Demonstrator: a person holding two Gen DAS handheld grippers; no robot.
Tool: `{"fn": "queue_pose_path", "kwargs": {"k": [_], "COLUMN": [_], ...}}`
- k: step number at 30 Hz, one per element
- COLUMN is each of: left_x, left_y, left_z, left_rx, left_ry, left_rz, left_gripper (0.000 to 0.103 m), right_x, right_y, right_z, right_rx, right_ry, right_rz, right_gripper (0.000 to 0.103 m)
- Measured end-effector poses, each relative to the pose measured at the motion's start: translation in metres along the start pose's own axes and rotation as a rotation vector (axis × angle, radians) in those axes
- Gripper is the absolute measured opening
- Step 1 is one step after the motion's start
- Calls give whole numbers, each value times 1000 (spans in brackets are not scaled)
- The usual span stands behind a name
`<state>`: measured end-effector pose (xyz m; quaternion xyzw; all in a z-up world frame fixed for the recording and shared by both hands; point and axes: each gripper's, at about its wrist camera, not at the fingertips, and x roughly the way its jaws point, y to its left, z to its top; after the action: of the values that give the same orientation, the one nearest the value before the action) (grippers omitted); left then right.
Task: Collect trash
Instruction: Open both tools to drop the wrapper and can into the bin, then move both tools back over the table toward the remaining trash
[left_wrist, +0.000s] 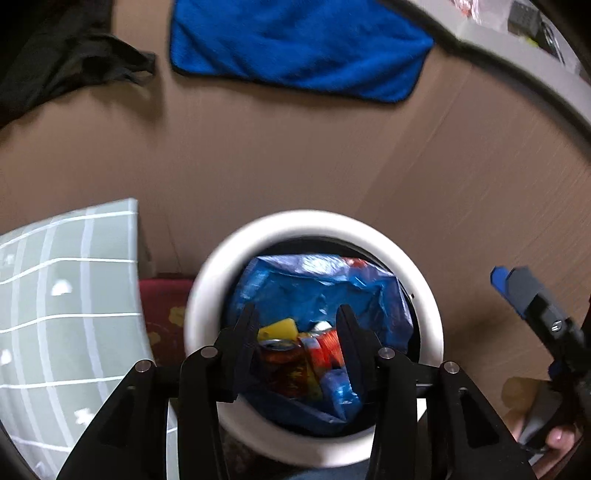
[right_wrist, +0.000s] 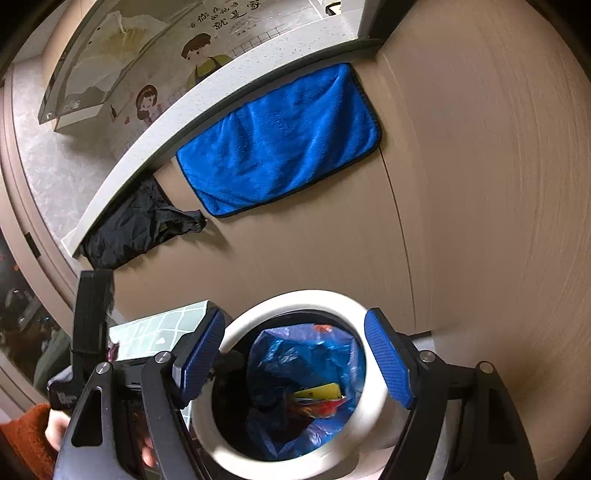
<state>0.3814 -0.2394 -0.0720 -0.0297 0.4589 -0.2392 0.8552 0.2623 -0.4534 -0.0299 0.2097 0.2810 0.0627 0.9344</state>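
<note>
step: drop-off, I'd say. left gripper (left_wrist: 297, 330) hangs over the mouth of the white bin (left_wrist: 221, 277); trash is in the blue bag (left_wrist: 321, 291), not between the jaws.
left fingers: parted about halfway, nothing pinched; can (left_wrist: 282, 363) and orange wrapper (left_wrist: 327, 349) show through the gap, lying down in the bag. No contact visible.
right fingers: right gripper (right_wrist: 295, 362) spread wide, blue pads (right_wrist: 388, 362) either side of the bin rim in its own view, empty. It hovers above the bin, to the right of the left one.
trash location: can, orange wrapper and a yellow piece (left_wrist: 277, 328) sit in a heap at the near side of the bag's bottom. Bag liner is crumpled and slumped inside the bin, not folded over the rim.
next move: judgement only: either fetch more litter or gather the bag's loose edge. The second needs a pinch on thin slack film near the rim, so close low and square or it slips out.
risk: bag edge sagging inward, easy to miss.
surface: brown wood-grain cabinet front (right_wrist: 461, 184) behind the bin; blue towel (right_wrist: 280, 140) and black cloth (right_wrist: 136, 225) hang from the pale counter edge (right_wrist: 155, 136) above.
room: kitchen-like. green grid-pattern box (left_wrist: 70, 295) left of the bin, dark red patterned item (left_wrist: 164, 314) between them. Cartoon wall sticker (right_wrist: 199, 59) over the counter.
blur: both views smeared, fine detail unreliable.
</note>
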Motion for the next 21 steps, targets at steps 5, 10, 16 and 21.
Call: {"fn": "queue_pose_path", "kwargs": {"k": [5,10,16,21], "left_x": [-62,-131,-203,-249], "left_y": [21,52,113,177], "left_z": [-13,-44,-89,-135], "left_rx": [-15,-21,-120,-213], "left_ry": [-126,-235,-330,-350], "left_rz": [57,158,261,389], "left_gripper": [45,45,45,44], "right_x": [-6,-17,-30,-31], "right_y": [27,59,113,172], "right_z": [-8,-20,-40,-63], "right_rx": [-71,-122,-243,-366], "right_ry": [12,33,40,67], "right_rz": [12,66,80,95], "right_gripper": [75,75,75,75]}}
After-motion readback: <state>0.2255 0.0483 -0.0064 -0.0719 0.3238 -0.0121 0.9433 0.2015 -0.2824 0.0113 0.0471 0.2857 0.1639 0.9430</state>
